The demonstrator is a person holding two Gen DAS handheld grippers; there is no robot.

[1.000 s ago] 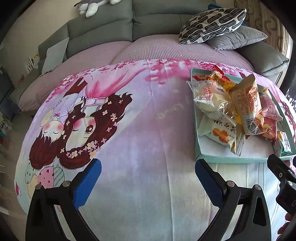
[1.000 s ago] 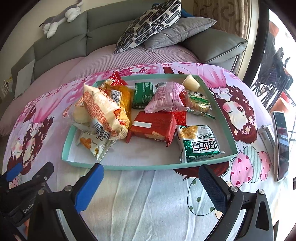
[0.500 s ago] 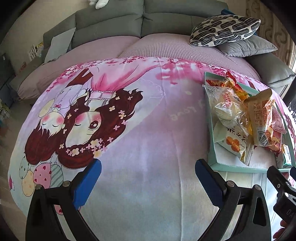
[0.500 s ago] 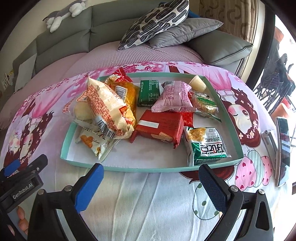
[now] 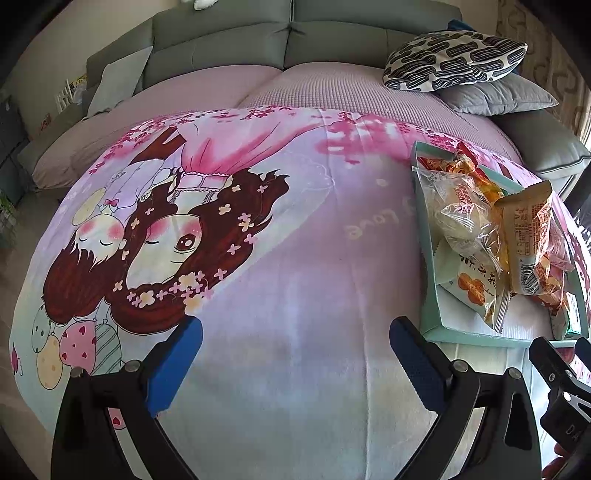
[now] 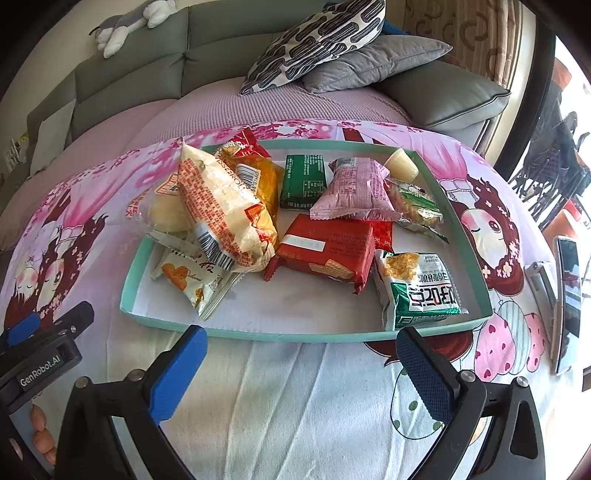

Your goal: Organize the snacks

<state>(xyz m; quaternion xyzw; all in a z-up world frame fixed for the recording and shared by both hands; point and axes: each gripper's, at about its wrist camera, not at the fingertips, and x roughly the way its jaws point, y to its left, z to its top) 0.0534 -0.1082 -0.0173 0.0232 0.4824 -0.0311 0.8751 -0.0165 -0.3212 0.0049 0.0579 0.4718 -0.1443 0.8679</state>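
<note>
Around the teal tray (image 6: 463,236), lying flat on a soft cartoon-printed blanket (image 5: 295,295) in pinks and pale blues, with a grey sofa (image 5: 258,44) rising behind it and a black-and-white patterned cushion (image 6: 317,33) leaning on a plain grey one (image 6: 373,62) beyond the tray's far rim. Sitting just right of the tray, a phone (image 6: 569,302) with a glossy dark screen. Holding a heap of crinkly snack packets inside the tray: an orange-and-cream bag (image 6: 218,206) propping itself high at the tray's left end over a clear-wrapped bun (image 6: 166,214) and a white packet with orange prints (image 6: 192,280); a flat green pack (image 6: 304,181) and a pink pillow pack (image 6: 354,188) lying toward the far rim; a red rectangular pack (image 6: 325,247) resting in the middle; a green-and-white pouch (image 6: 421,288) sitting in the near right corner; a small pale cup (image 6: 400,168) tucking into the far right corner. Hovering before the tray's near rim, right gripper (image 6: 306,362) spreading its blue-padded fingers wide, gripping nothing, with no object blocking the way between pads and rim. Hovering left of the tray over bare blanket, left gripper (image 5: 295,354) likewise gaping wide and carrying nothing.
</note>
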